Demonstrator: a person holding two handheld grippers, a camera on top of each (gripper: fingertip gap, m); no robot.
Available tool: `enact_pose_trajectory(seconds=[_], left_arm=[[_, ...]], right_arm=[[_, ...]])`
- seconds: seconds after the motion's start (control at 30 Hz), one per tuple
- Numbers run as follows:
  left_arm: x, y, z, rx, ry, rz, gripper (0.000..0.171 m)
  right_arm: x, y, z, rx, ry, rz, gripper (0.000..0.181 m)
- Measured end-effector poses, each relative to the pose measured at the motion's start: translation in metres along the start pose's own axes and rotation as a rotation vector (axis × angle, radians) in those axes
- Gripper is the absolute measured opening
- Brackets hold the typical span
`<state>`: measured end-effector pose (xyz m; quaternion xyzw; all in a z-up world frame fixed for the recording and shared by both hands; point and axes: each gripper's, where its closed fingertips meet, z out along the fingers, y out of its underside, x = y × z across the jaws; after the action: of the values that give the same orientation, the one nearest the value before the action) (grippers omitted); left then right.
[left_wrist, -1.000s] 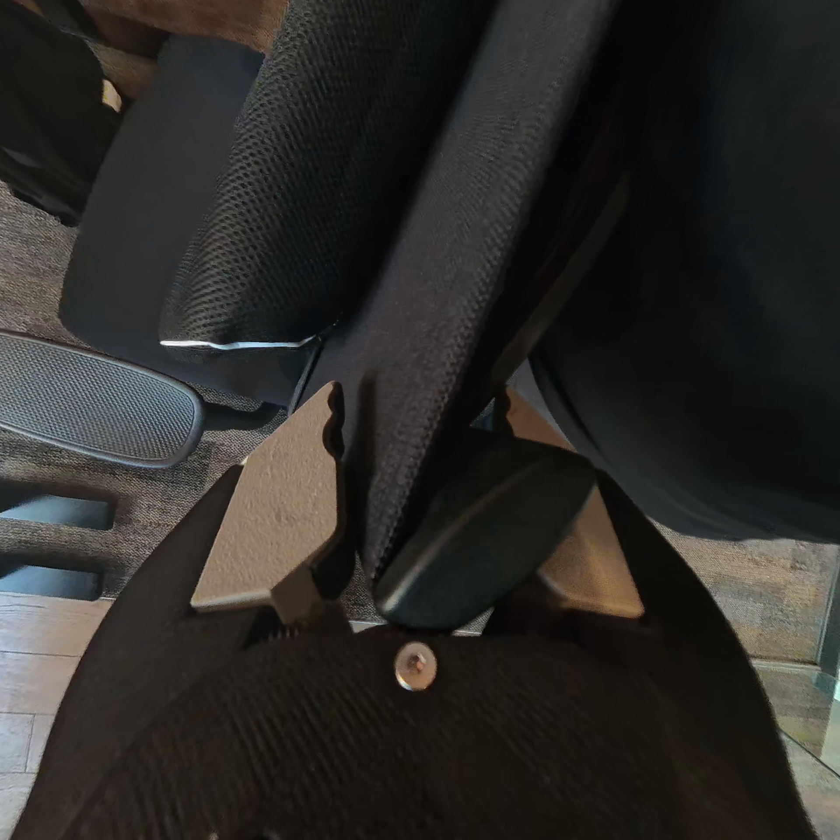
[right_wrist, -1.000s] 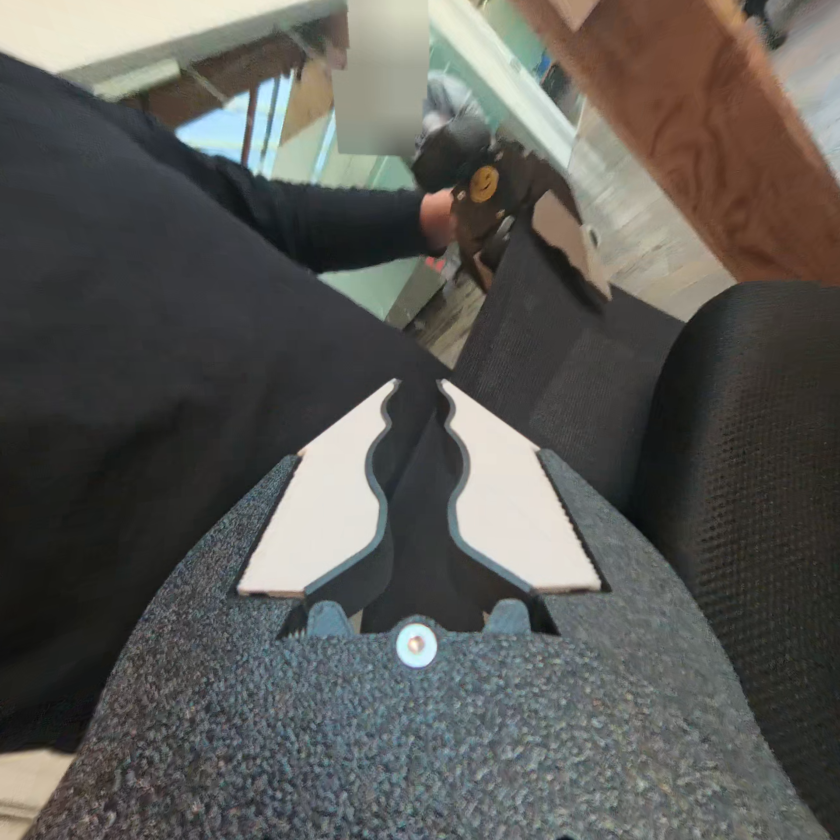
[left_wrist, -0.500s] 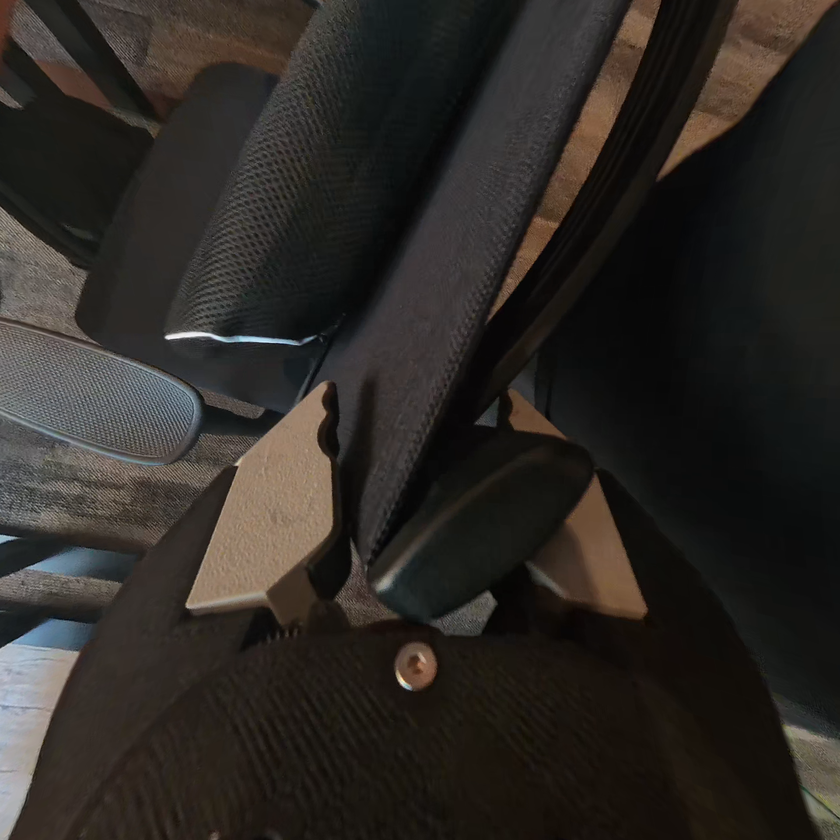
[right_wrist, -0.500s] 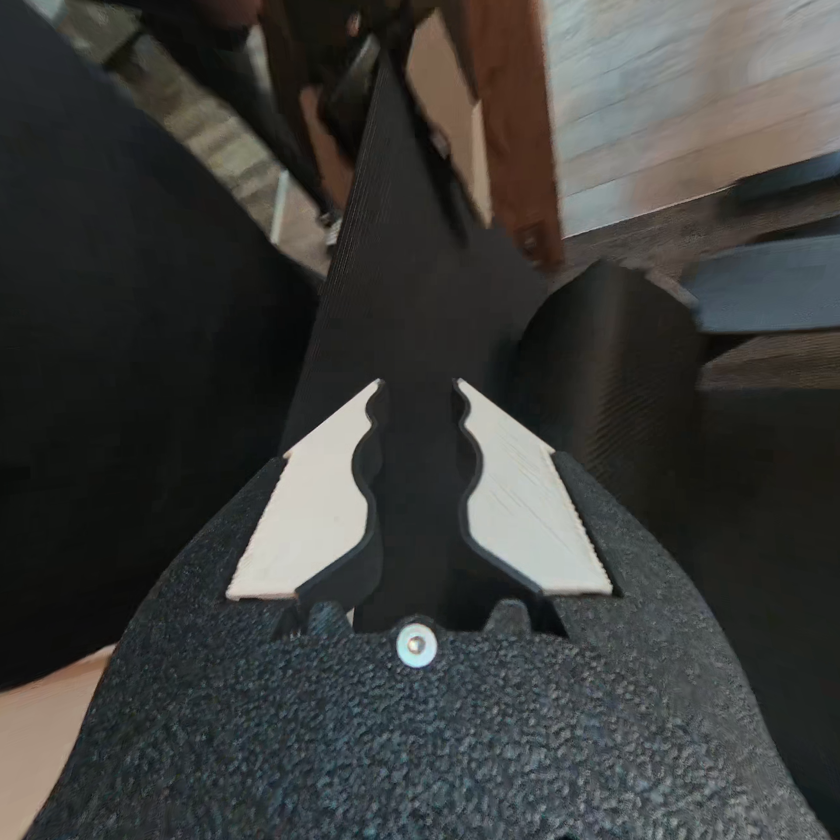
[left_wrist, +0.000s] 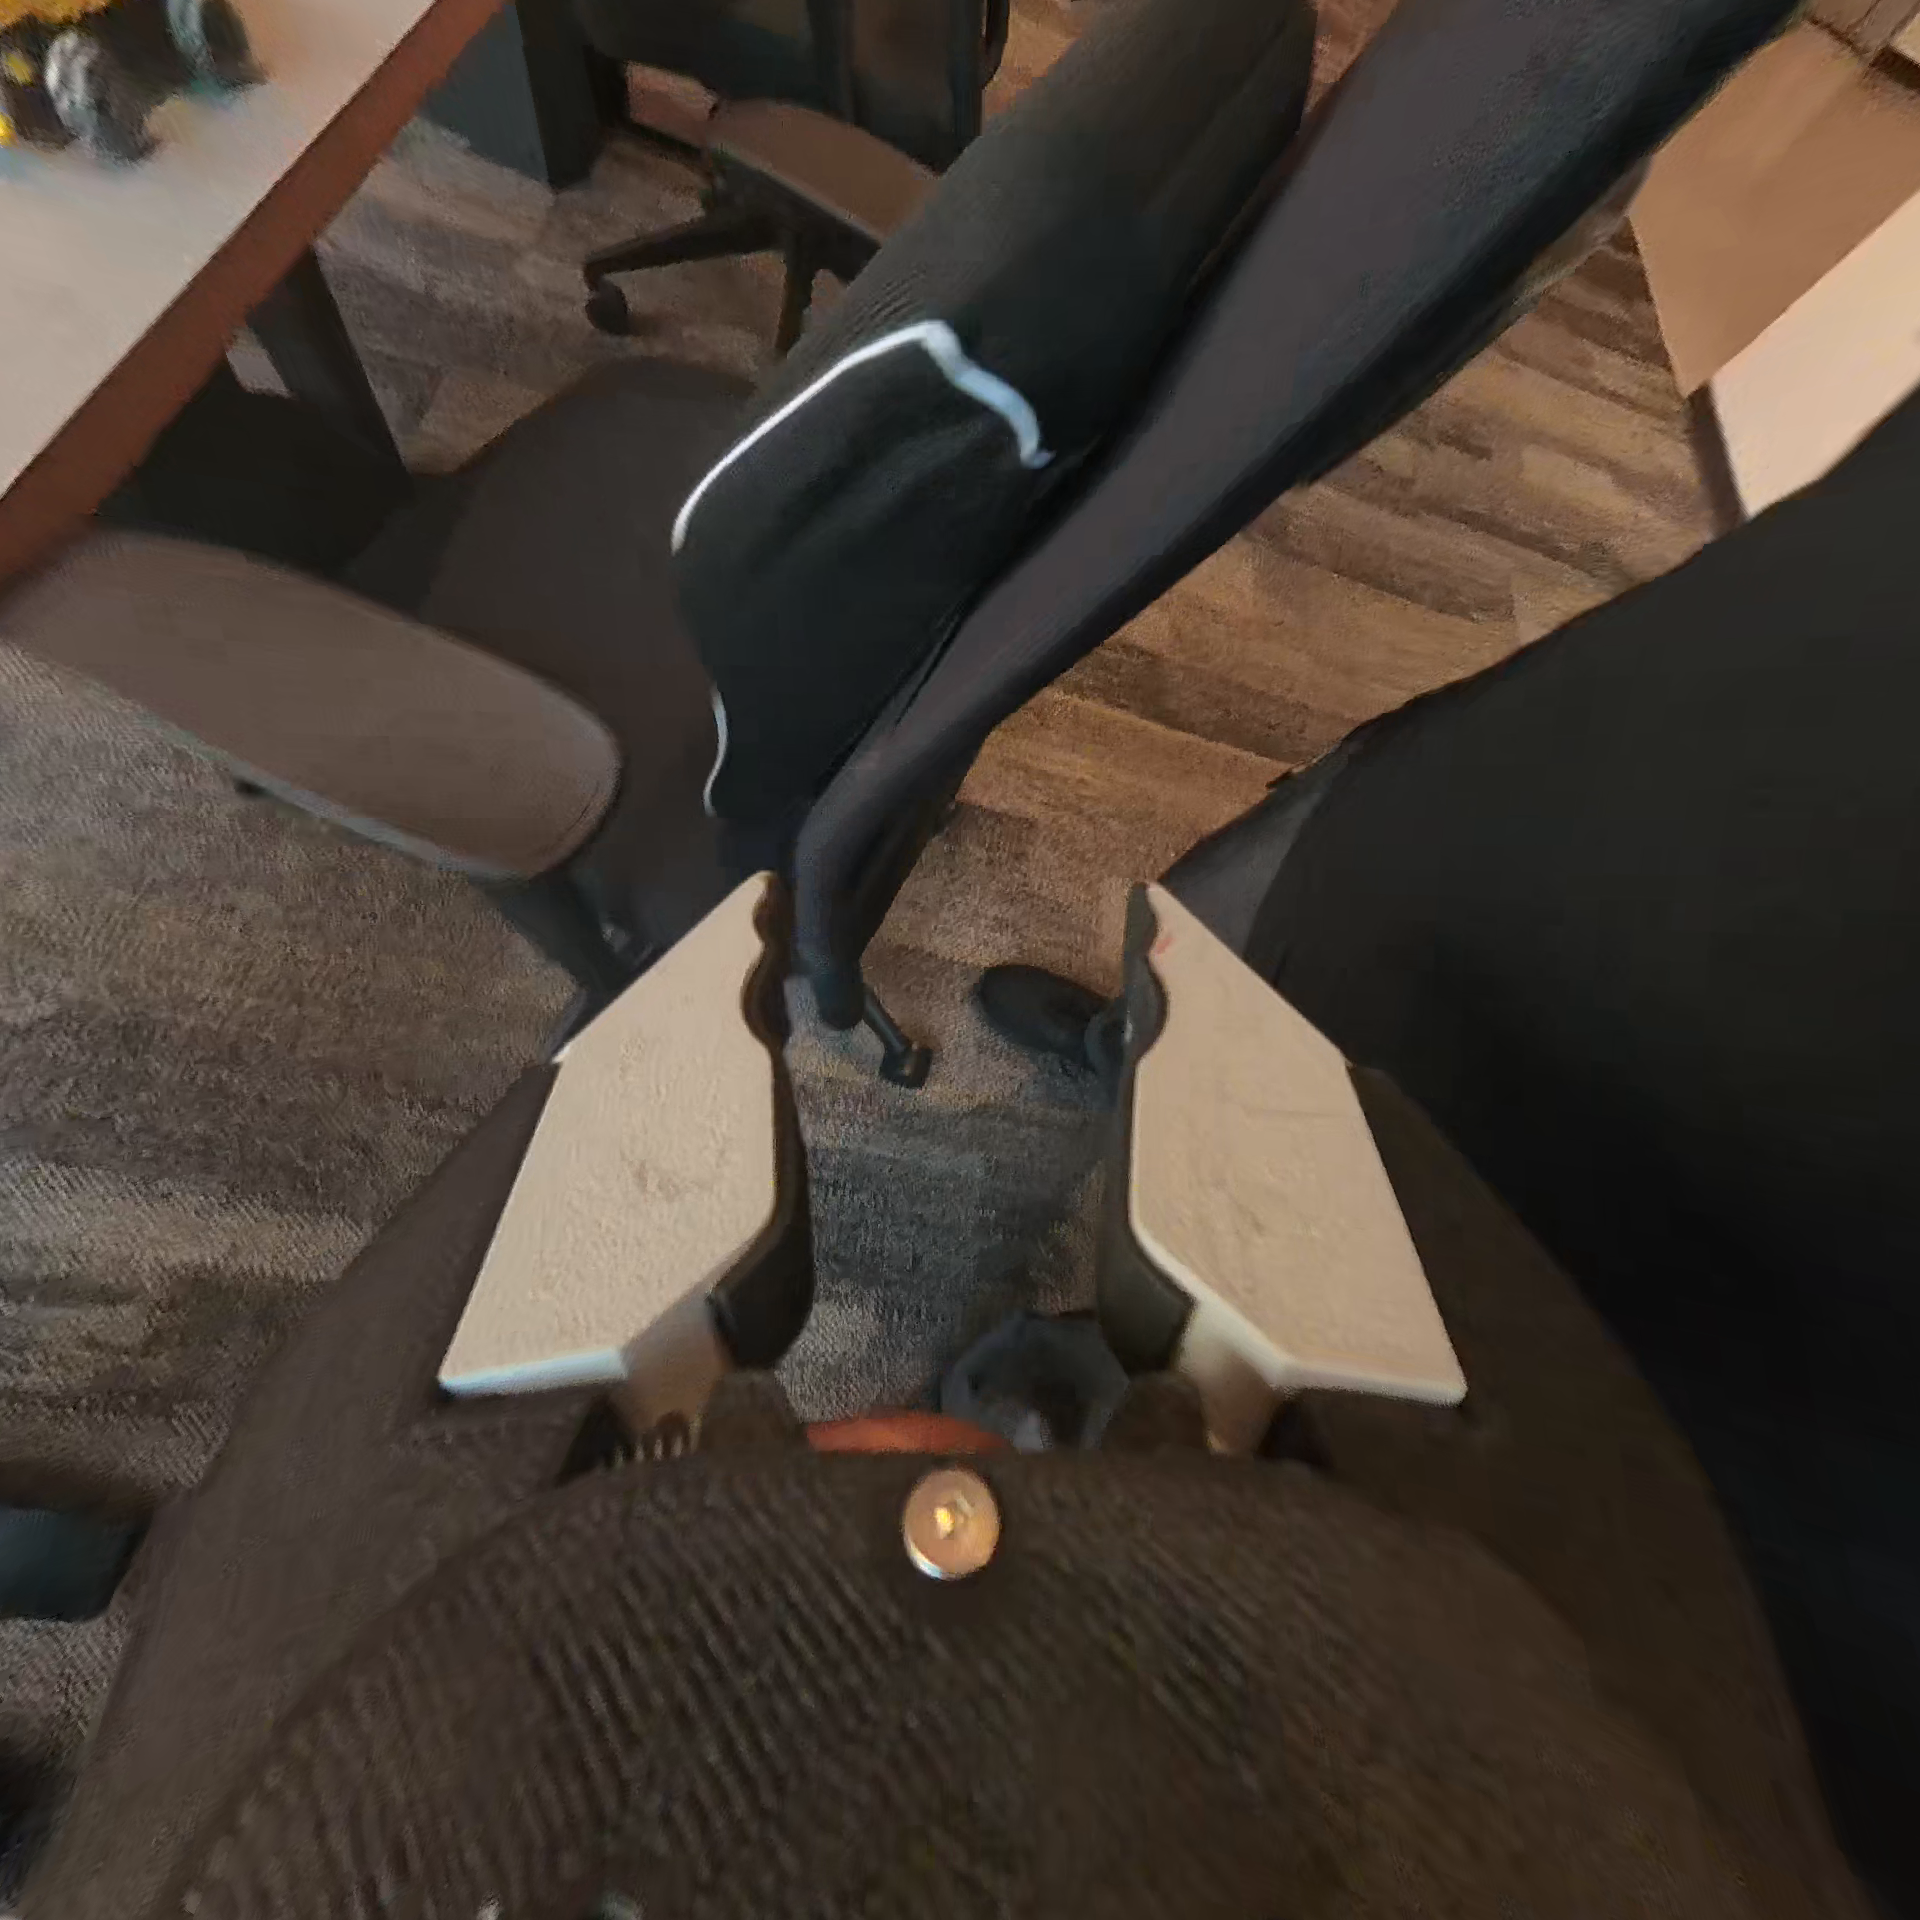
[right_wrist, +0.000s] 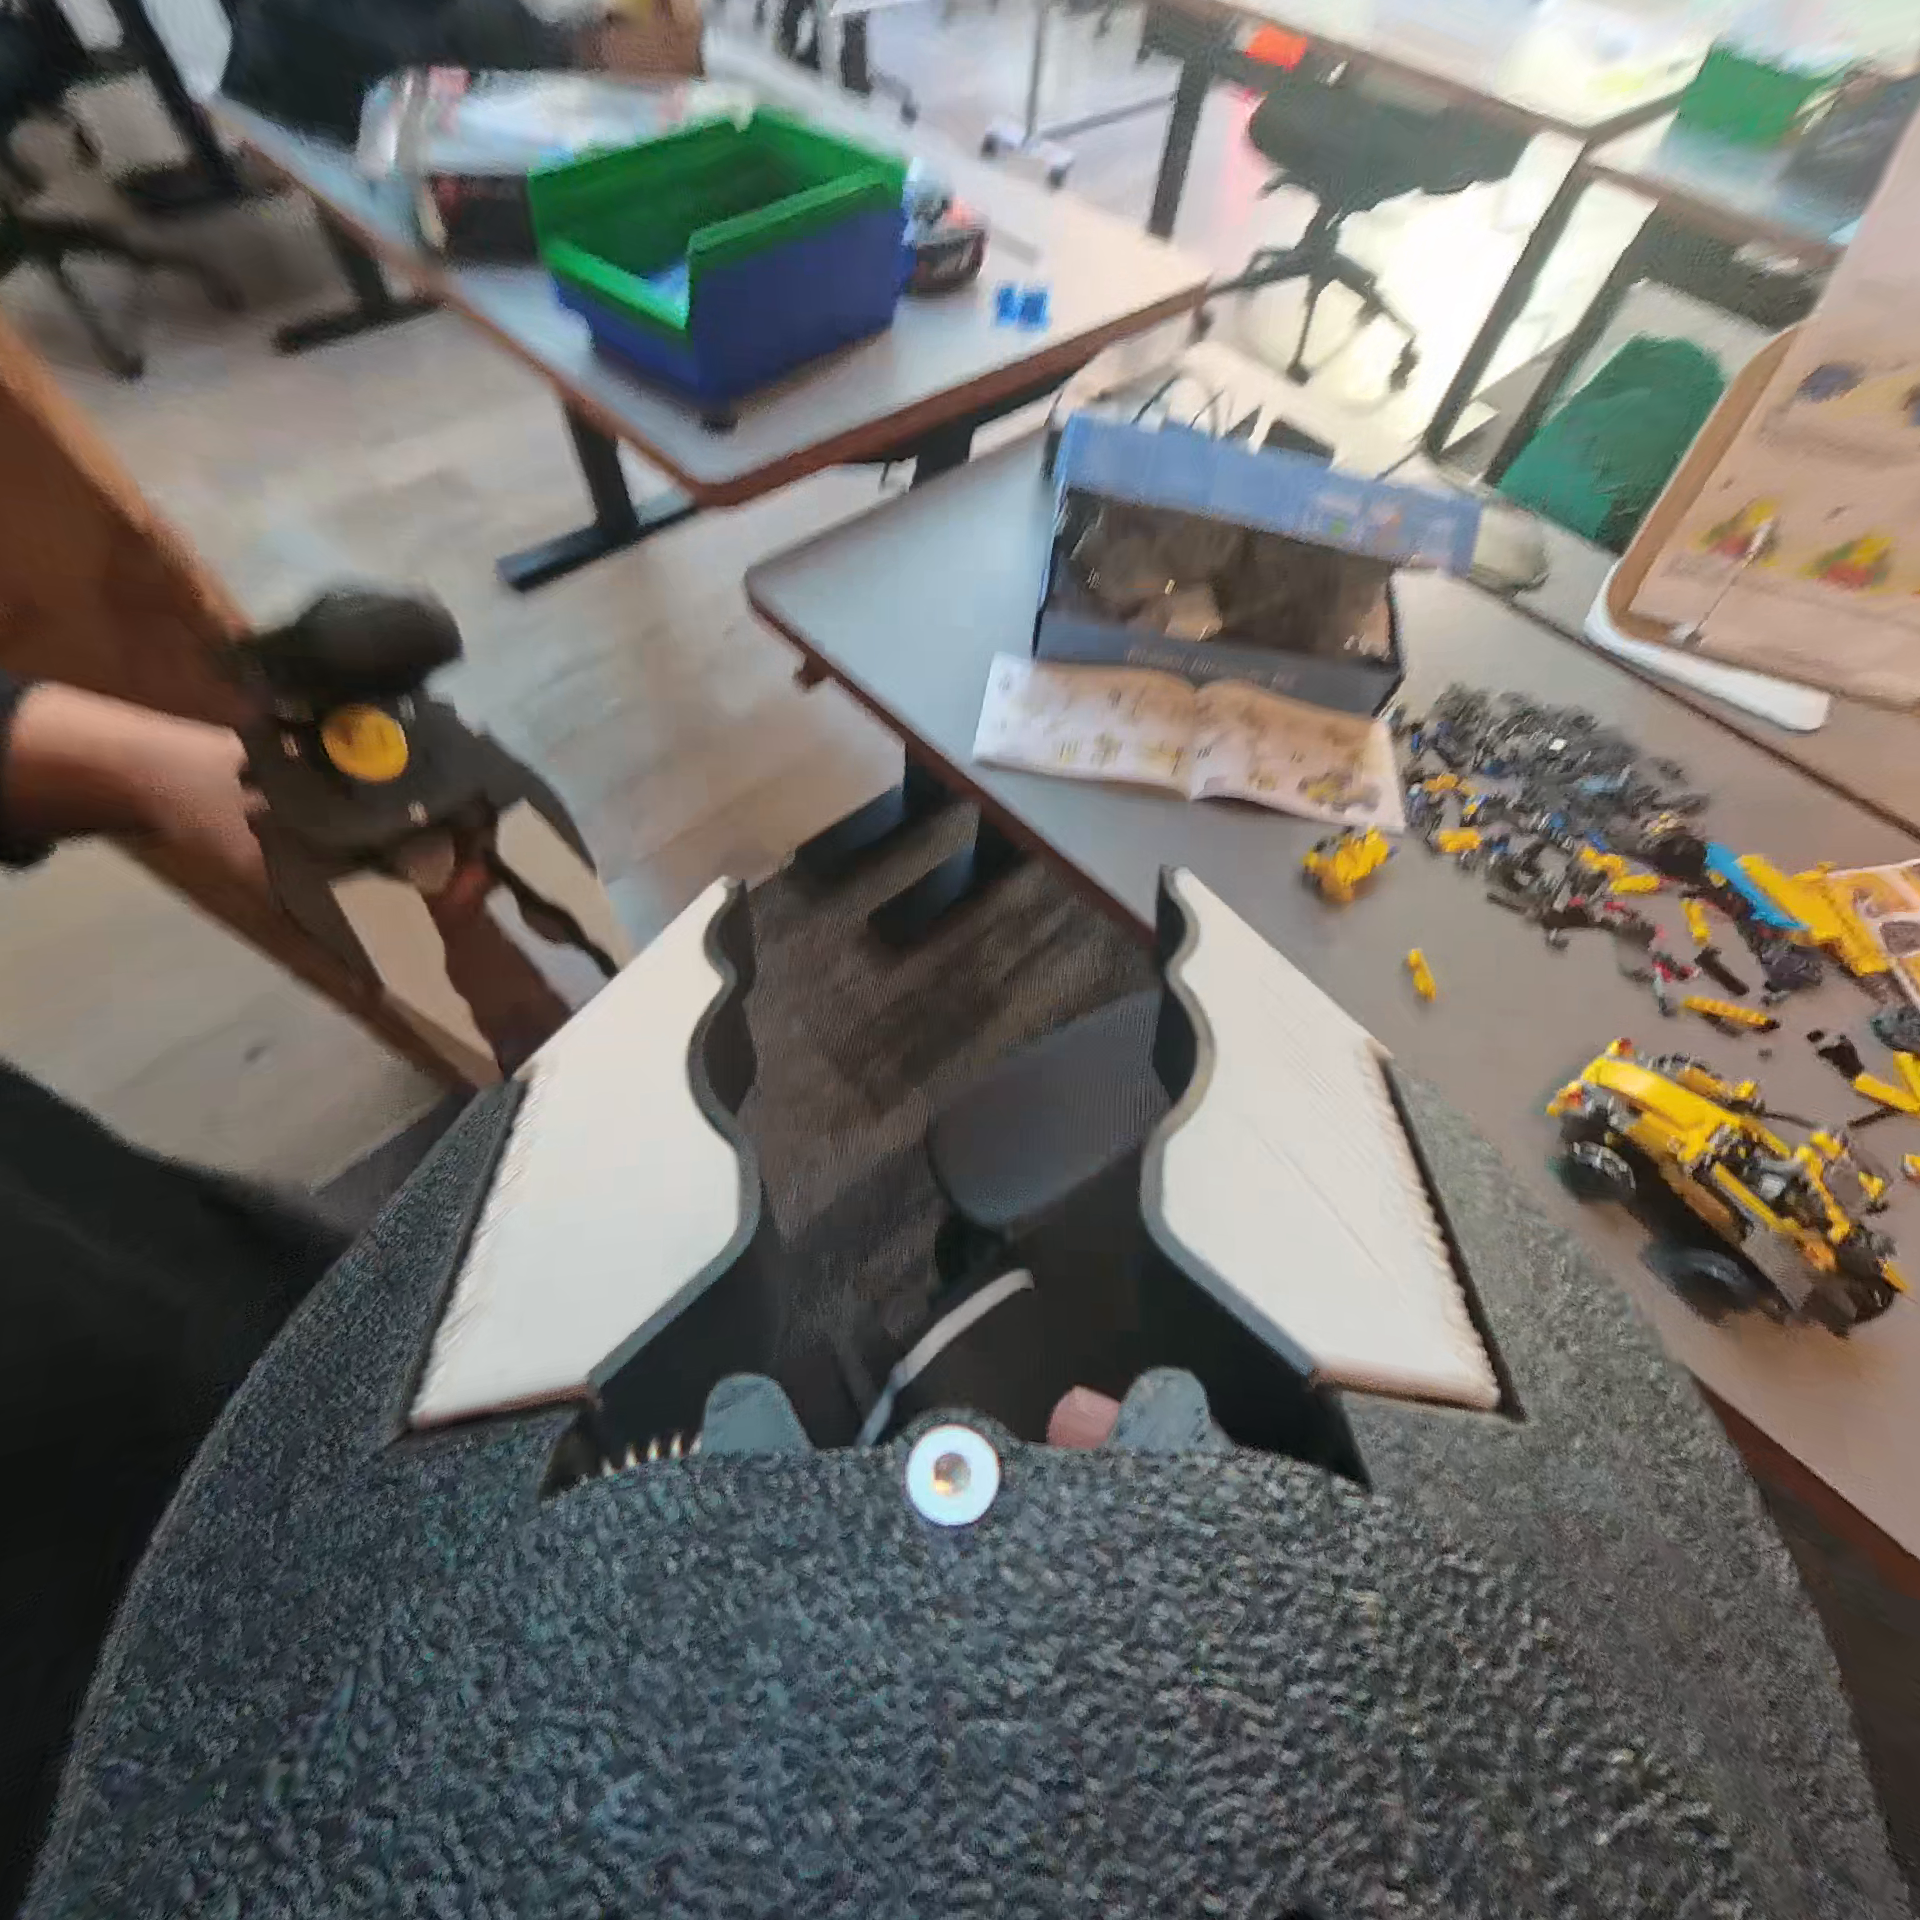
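Claws, two, both hand-held, both empty.

Left claw (left_wrist: 951, 1039): pale wedge fingers spread wide, nothing between them. It points down at grey-brown patterned carpet (left_wrist: 260, 1091). Nearest item: black mesh office chair back (left_wrist: 1195, 436), a long narrow panel running from upper right down to a black end that sits just beside the left fingertip (left_wrist: 717, 997); contact cannot be confirmed. Alongside the panel, a black cushion with white piping (left_wrist: 883, 540). Further left, a grey padded armrest (left_wrist: 343, 707). Right edge of the left wrist view: black clothing of a person (left_wrist: 1662, 935).

Right claw (right_wrist: 951, 966): pale ribbed fingers likewise parted wide, gripping nothing. Seen through the gap, lower down: the dark chair mesh and a white piping line. Nearest surface: grey worktop with red-brown edge (right_wrist: 1039, 582), ahead and to the right. On it, nearest the right finger, a yellow and black brick-built toy vehicle (right_wrist: 1725, 1184); beyond that, a scatter of loose black, yellow and blue bricks (right_wrist: 1558, 790), spread along the worktop away from the claw; then an opened printed booklet (right_wrist: 1184, 738) and a blue cardboard box (right_wrist: 1236, 571). Far worktop: green and blue plastic bin (right_wrist: 727, 249).

Position note: the bricks lie right of the right claw, well apart from the left claw, visible at far left (right_wrist: 499, 894).
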<state>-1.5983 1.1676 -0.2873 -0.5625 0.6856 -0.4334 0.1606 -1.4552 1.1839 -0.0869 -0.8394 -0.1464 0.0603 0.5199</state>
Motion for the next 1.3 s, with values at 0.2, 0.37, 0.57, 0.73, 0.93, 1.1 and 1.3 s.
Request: enact_pose_trajectory(seconds=[0.2, 0.37, 0.57, 0.73, 0.93, 1.1, 1.3], left_arm=[[-0.096, 0.031, -0.055, -0.006, -0.075, -0.094, 0.057], [-0.173, 0.029, -0.081, 0.034, -0.149, -0.216, 0.056], [-0.237, 0.049, -0.102, -0.014, -0.172, -0.296, 0.053], [-0.288, 0.078, -0.129, -0.137, -0.178, -0.441, 0.046], [-0.353, 0.072, -0.175, -0.254, -0.269, -0.467, 0.049], [-0.444, 0.037, -0.219, -0.214, -0.357, -0.43, 0.062], [-0.605, -0.013, -0.289, -0.212, -0.52, -0.309, 0.069]], right_arm=[[-0.001, -0.087, 0.087, 0.033, 0.074, 0.034, 0.102], [0.011, -0.107, 0.166, 0.049, 0.113, 0.012, 0.104], [0.062, -0.094, 0.284, 0.041, 0.03, 0.082, 0.104], [0.129, -0.109, 0.385, 0.088, -0.059, 0.024, 0.101], [0.183, -0.132, 0.44, 0.106, -0.157, -0.007, 0.091], [0.218, -0.122, 0.456, 0.085, -0.156, 0.067, 0.092], [0.24, -0.102, 0.454, 0.017, -0.068, 0.121, 0.092]])
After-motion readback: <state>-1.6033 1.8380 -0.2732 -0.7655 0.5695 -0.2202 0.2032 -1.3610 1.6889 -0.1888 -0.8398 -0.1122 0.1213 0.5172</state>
